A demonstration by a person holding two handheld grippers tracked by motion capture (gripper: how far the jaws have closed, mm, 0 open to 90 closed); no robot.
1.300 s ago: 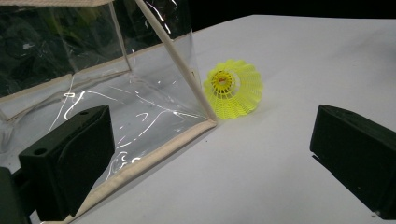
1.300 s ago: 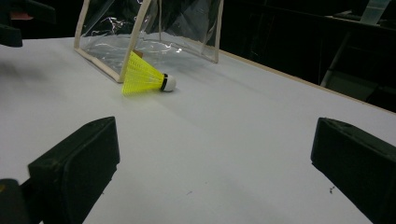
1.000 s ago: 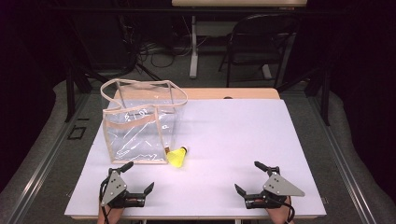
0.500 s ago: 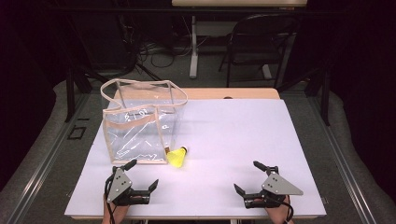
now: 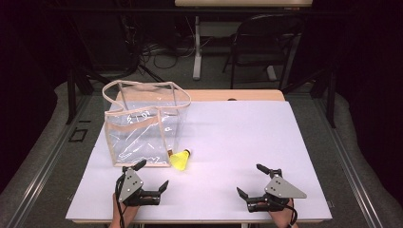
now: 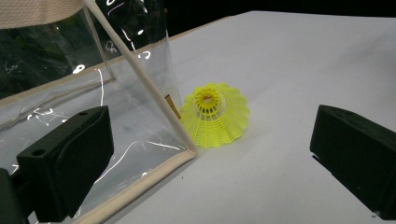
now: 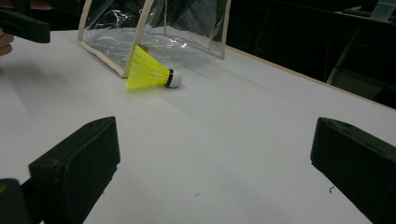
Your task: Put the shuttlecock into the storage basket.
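Both grippers, left (image 5: 152, 176) and right (image 5: 249, 181), sit open and empty near the shuttlecock (image 5: 180, 159), which lies beside the clear bag (image 5: 142, 124).

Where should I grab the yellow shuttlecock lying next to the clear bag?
Probably close the left gripper across the shuttlecock skirt's wide rim, coming from the near side; it lies on its side, open end facing you, beside the clear bag.

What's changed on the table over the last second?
The left gripper has edged forward toward the yellow shuttlecock, jaws open and empty. The right gripper, also open, barely shifted. The shuttlecock and clear bag stayed put.
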